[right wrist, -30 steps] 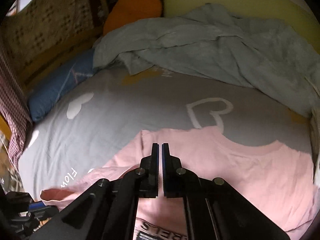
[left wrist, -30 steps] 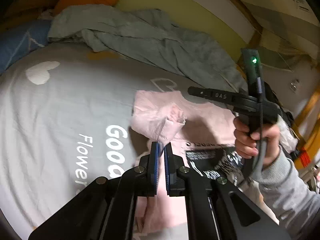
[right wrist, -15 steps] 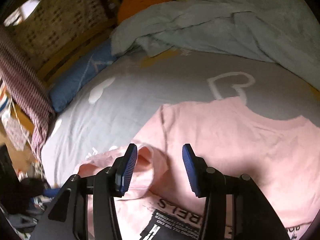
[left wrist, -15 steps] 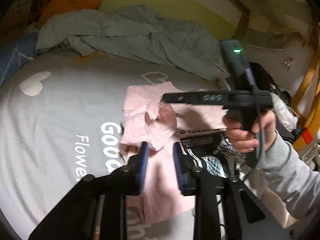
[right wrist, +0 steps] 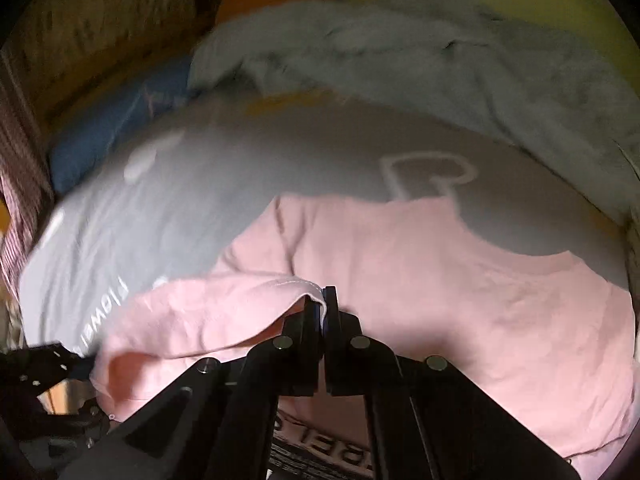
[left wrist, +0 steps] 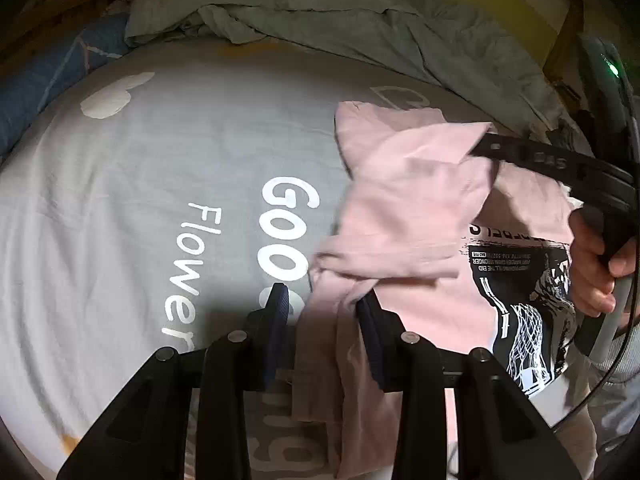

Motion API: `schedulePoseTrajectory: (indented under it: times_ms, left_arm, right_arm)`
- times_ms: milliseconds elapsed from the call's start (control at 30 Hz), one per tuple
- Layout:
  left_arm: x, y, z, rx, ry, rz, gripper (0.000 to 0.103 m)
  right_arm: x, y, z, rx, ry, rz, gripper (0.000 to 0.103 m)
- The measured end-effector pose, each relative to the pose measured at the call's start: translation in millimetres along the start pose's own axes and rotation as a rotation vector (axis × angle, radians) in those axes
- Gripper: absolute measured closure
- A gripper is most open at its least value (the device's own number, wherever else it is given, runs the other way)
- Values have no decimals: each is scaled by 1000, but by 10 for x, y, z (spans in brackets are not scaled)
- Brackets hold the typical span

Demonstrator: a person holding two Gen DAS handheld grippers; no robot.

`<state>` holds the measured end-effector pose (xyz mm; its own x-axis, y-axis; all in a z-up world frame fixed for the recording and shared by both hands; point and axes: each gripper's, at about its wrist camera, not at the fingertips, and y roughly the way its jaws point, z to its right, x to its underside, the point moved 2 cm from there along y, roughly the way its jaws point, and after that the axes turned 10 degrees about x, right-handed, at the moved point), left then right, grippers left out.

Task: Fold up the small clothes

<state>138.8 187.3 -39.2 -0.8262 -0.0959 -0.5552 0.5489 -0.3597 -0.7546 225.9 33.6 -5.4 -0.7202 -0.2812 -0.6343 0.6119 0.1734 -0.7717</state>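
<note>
Shirt: pink T-shirt point(left wrist: 404, 216) with black print, lying on grey bedsheet point(left wrist: 160, 168), one flap lifted over the body.
Right gripper point(right wrist: 322, 304): jaws pressed together, pinching the raised pink hem; just been closing.
Left gripper point(left wrist: 324, 312): jaws spread, just been opening; pink cloth loose between them.
Behind: crumpled grey blanket point(right wrist: 440, 48).

My left gripper point(left wrist: 324, 312) is matte black, its arms fanning out from the base, with round silver screw heads set along them and ribbed dark-blue pads point(left wrist: 278, 316) on the fingertips. My right gripper point(right wrist: 323, 304) is the same black build with the same silver screws. Its handle carries a small green light and embossed lettering too blurred to read, and a grey cable runs past my hand point(left wrist: 596, 268) towards my grey ribbed cuff point(left wrist: 622, 376).
</note>
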Motion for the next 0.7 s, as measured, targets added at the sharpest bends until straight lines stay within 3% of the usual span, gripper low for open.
schedulePoseTrajectory:
  times_ms: [167, 300, 400, 500, 600, 667, 700]
  left_arm:
    - [-3, 60, -5, -35, 17, -9, 66]
    - [19, 6, 96, -68, 48, 10, 66]
    - [0, -72, 161, -12, 81, 47, 67]
    - [-53, -167, 192, 77, 76, 93, 67]
    - [-113, -112, 187, 17, 101, 96, 66]
    - [-123, 9, 167, -19, 105, 60, 66]
    - [-123, 55, 156, -20, 94, 48, 66]
  right_arm:
    - [47, -88, 374, 4, 65, 1, 102]
    - [201, 32, 560, -40, 112, -92, 102]
    - [323, 121, 611, -101, 122, -157, 97]
    - [398, 16, 636, -135, 140, -120, 92]
    - [423, -173, 596, -191, 135, -72, 76]
    - [433, -347, 528, -211, 124, -22, 60]
    - [427, -415, 486, -222, 116, -2, 58]
